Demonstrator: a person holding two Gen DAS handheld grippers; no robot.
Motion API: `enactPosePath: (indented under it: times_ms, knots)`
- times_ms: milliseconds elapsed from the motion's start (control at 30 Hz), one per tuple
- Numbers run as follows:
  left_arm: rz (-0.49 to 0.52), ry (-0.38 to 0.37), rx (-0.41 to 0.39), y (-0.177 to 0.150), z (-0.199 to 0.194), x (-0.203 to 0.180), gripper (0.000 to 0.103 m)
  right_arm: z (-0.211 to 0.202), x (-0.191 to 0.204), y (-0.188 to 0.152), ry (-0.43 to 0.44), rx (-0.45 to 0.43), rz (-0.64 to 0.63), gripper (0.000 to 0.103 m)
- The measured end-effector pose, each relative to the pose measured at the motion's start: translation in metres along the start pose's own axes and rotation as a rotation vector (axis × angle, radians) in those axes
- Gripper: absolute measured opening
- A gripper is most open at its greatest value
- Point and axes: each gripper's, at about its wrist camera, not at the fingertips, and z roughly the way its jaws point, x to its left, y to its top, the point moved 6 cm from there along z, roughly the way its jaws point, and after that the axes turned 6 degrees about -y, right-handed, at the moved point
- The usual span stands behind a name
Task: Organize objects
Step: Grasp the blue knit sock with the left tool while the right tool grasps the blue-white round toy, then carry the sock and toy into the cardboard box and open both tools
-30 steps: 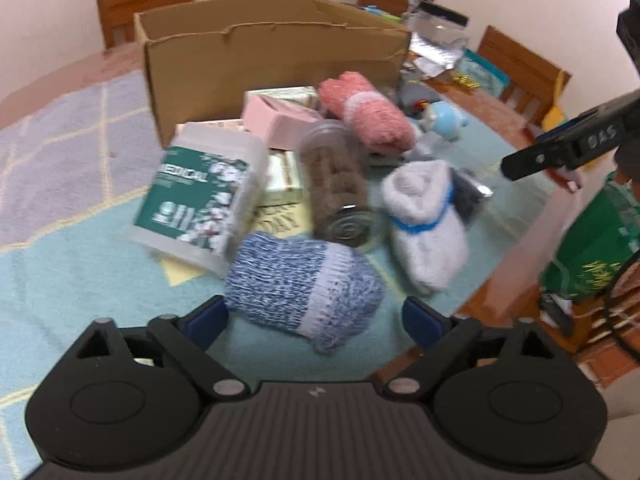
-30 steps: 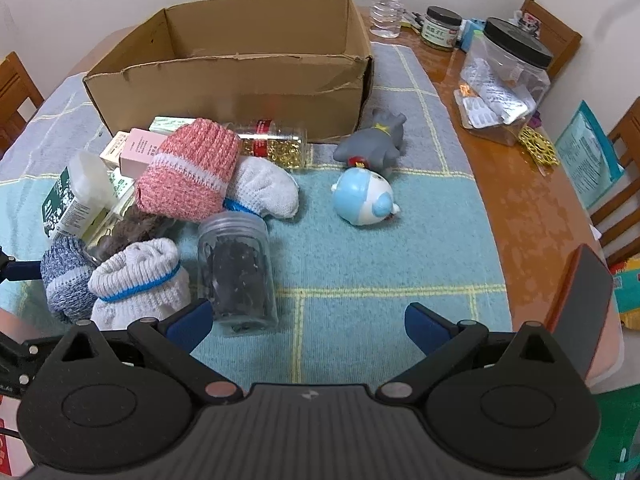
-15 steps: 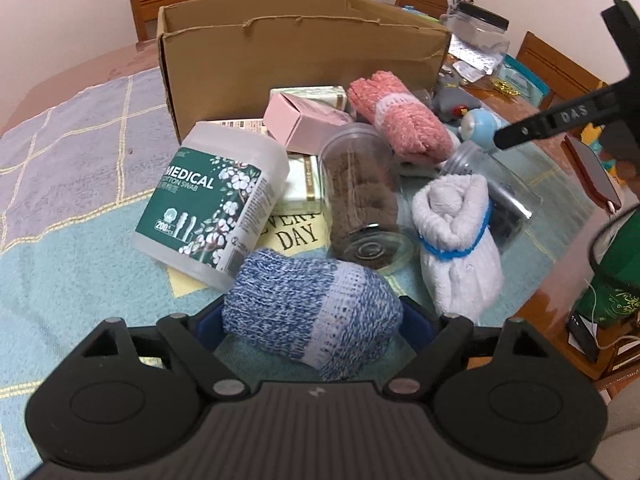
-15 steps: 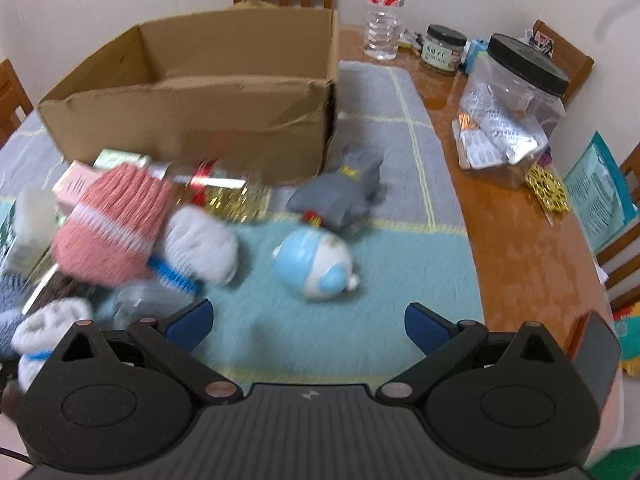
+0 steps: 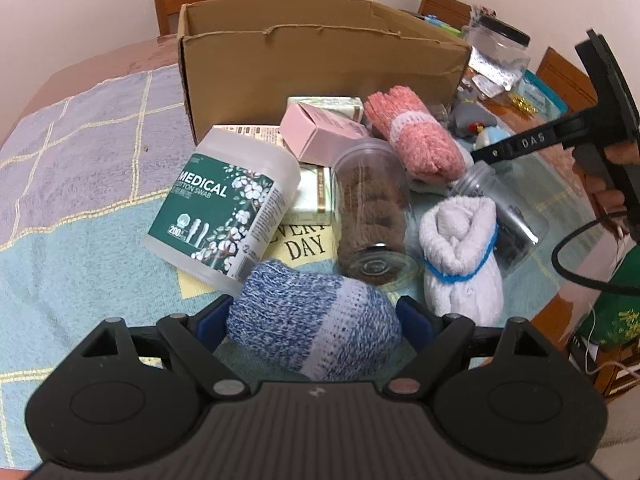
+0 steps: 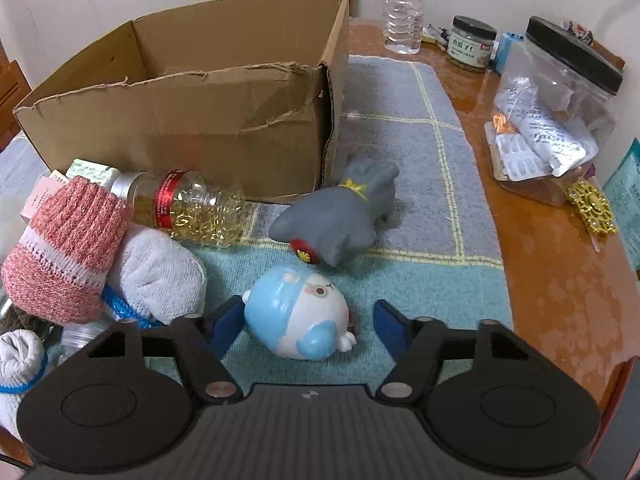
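Brown cardboard box (image 6: 192, 92) at table's far edge: apparently empty. Blue-and-white knitted sock roll (image 5: 312, 324) clamped in left gripper (image 5: 314, 318); right gripper (image 6: 306, 320) closing around blue-white egg-shaped toy (image 6: 300, 316), one pad clear. Remaining clutter unsorted.

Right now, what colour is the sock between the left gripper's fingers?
The rolled sock is speckled blue and white, with a pale lavender band. The left wrist view shows it best.

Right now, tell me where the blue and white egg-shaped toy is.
In the right wrist view the egg-shaped toy lies on the teal mat between the closing right gripper pads, just in front of the grey toy.
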Motion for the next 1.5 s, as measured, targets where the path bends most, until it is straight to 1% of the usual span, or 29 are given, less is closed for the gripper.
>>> enactPosePath:
  times_ms: [33,133,300,400,533,800,900,1033,1100,1200,1300,1333,1400,1467,1500]
  knots:
    - [-0.008,-0.004,0.003,0.000,0.001,0.001,0.085,0.000,0.000,0.000,-0.001,0.000,-0.003,0.067]
    - [-0.007,-0.007,0.002,-0.001,-0.001,0.000,0.083,-0.001,0.001,0.000,-0.014,0.002,-0.019,0.059]
    - [-0.015,-0.011,0.005,-0.003,-0.006,0.000,0.080,-0.005,0.004,-0.005,-0.038,0.012,-0.039,0.057]
    - [-0.023,0.001,0.023,-0.005,-0.010,0.002,0.078,-0.008,0.005,-0.005,-0.045,0.023,-0.041,0.057]
    - [-0.056,0.000,0.043,-0.007,-0.019,0.006,0.077,-0.015,0.007,-0.006,-0.059,0.030,-0.055,0.057]
    - [-0.050,0.036,0.070,0.002,-0.044,0.011,0.077,-0.035,0.014,0.001,-0.047,0.030,-0.093,0.057]
    - [-0.052,0.041,0.056,0.015,-0.055,0.013,0.077,-0.042,0.015,0.006,-0.029,0.030,-0.098,0.057]
    - [-0.026,0.057,0.033,0.044,-0.067,0.014,0.077,-0.060,0.018,0.016,0.002,0.023,-0.112,0.057]
    - [-0.010,0.067,0.022,0.062,-0.070,0.016,0.077,-0.071,0.020,0.024,0.015,0.009,-0.125,0.054]
    - [0.009,0.071,-0.011,0.095,-0.073,0.018,0.077,-0.086,0.021,0.039,0.022,-0.024,-0.149,0.054]
    - [0.047,0.082,-0.050,0.130,-0.067,0.018,0.077,-0.095,0.023,0.055,0.006,-0.067,-0.197,0.054]
    - [0.057,0.084,-0.063,0.141,-0.065,0.017,0.077,-0.095,0.022,0.058,0.003,-0.074,-0.206,0.056]
    - [0.070,0.076,-0.079,0.158,-0.060,0.015,0.077,-0.092,0.013,0.061,0.013,-0.078,-0.186,0.057]
    - [0.080,0.070,-0.086,0.170,-0.054,0.013,0.077,-0.084,0.004,0.057,0.043,-0.034,-0.134,0.060]
    - [0.084,0.067,-0.084,0.175,-0.051,0.011,0.077,-0.081,0.003,0.053,0.053,-0.020,-0.116,0.067]
